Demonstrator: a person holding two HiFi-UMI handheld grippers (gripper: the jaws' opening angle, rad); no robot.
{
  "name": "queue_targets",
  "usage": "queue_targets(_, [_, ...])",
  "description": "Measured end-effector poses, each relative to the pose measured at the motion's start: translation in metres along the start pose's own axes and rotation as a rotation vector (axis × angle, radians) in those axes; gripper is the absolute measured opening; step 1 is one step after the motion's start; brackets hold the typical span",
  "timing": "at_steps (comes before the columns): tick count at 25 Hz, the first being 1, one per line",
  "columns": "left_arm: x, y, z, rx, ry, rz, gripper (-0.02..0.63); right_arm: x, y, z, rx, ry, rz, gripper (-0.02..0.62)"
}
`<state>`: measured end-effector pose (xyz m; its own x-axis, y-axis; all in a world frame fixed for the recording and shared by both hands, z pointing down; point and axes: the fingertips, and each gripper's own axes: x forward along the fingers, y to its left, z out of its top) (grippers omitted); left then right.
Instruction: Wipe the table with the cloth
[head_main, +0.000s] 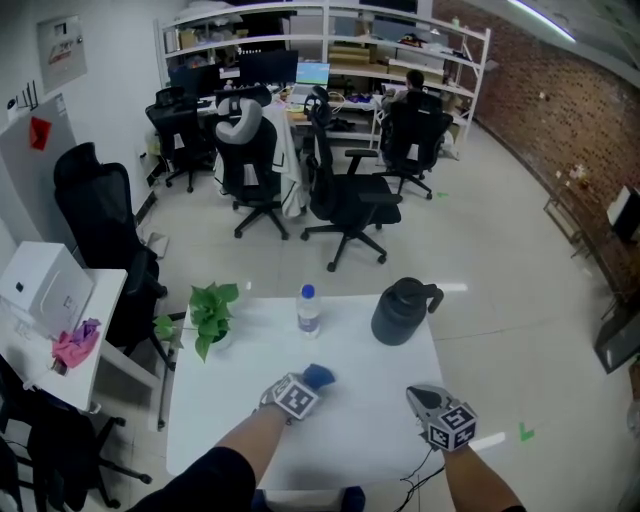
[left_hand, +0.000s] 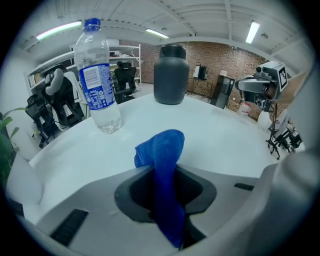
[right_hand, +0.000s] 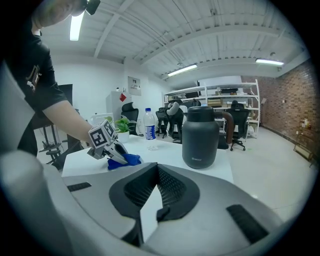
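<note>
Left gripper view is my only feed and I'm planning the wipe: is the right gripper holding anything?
Observer: No. The right gripper has its jaws together at the tips, with nothing between them.
Operator: Where is it over the table?
Observer: At the table's right edge, closer to the near edge than the jug.
Operator: Any surface behind my cloth?
Observer: Yes. The cloth is about mid-table, and bare tabletop runs from it to the near edge.

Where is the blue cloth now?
Head view: the blue cloth is clamped in the left claw, at the middle of the white table, below the water bottle.
</note>
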<state>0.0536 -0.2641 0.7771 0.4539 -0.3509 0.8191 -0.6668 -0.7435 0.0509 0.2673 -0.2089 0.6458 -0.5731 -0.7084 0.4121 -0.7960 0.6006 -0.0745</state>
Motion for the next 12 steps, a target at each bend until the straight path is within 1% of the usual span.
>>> queue_targets(3, [0.011, -0.017, 0.014, 0.014, -0.002, -0.008, 0.078, -0.008, -0.008, -0.007, 0.000, 0.006, -0.006, 0.012])
queue_targets(9, [0.039, -0.063, 0.051, 0.047, -0.033, -0.053, 0.078, -0.026, -0.024, -0.016, -0.002, 0.031, -0.037, 0.012])
queue_targets(12, [0.045, -0.074, 0.061, 0.049, -0.055, -0.078, 0.077, -0.033, -0.029, -0.019, 0.015, 0.033, -0.056, 0.012])
